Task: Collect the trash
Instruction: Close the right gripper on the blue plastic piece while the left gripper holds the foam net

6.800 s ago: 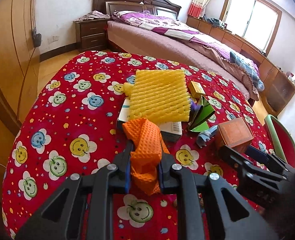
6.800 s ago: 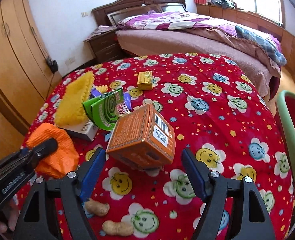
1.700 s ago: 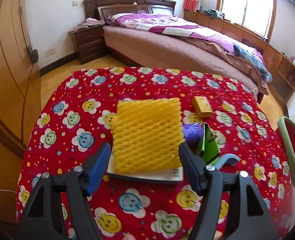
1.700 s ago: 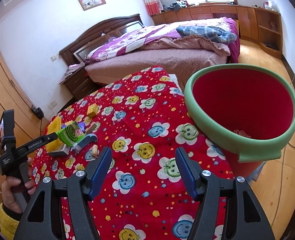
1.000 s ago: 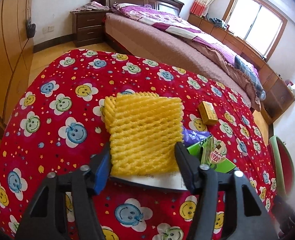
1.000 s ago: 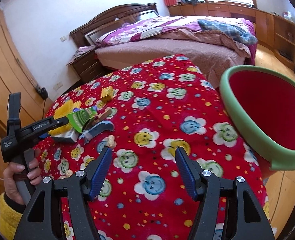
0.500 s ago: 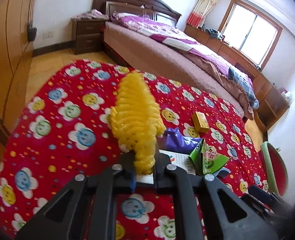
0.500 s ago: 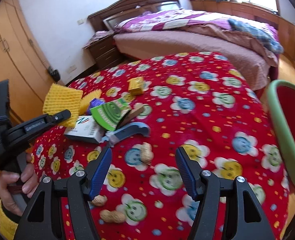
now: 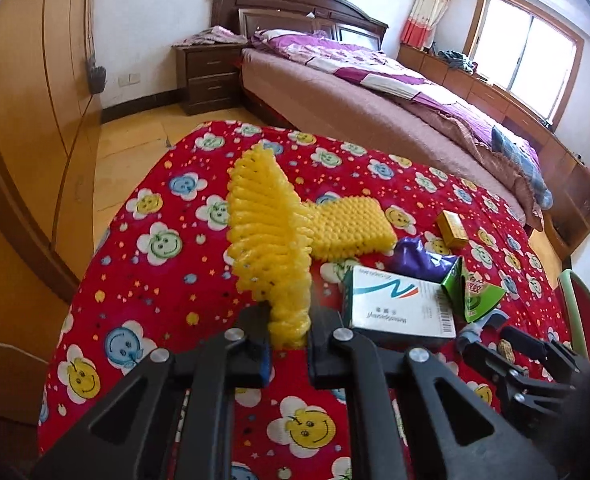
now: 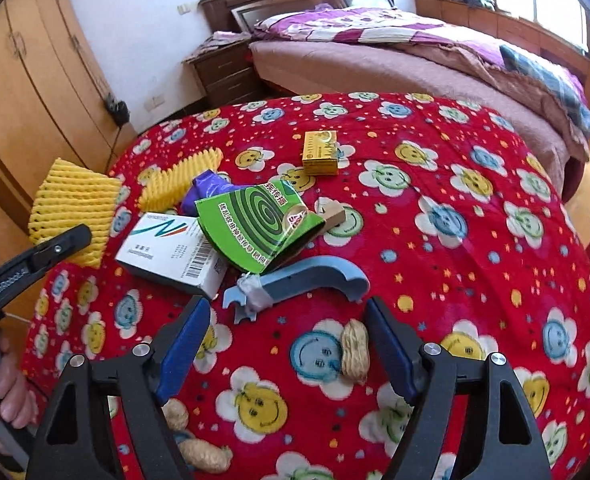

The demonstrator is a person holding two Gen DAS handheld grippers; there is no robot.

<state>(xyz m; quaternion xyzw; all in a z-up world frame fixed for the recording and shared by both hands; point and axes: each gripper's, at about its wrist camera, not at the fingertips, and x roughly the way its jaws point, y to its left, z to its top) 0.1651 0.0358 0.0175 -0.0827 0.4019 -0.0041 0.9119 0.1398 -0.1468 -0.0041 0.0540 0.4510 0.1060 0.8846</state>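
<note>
Pinching a yellow foam net (image 9: 269, 236) at its lower end, the left gripper (image 9: 289, 354) holds it lifted above the red cloth (image 9: 163, 280). A second net (image 9: 349, 224) lies flat behind, beside a white box (image 9: 399, 308). The right gripper (image 10: 285, 344) hangs spread wide over a blue handle (image 10: 299, 280), near a peanut (image 10: 355, 350).

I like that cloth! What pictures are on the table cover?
Smiley-face flowers and tiny stars on a red tablecloth; clearest in the right wrist view.
</note>
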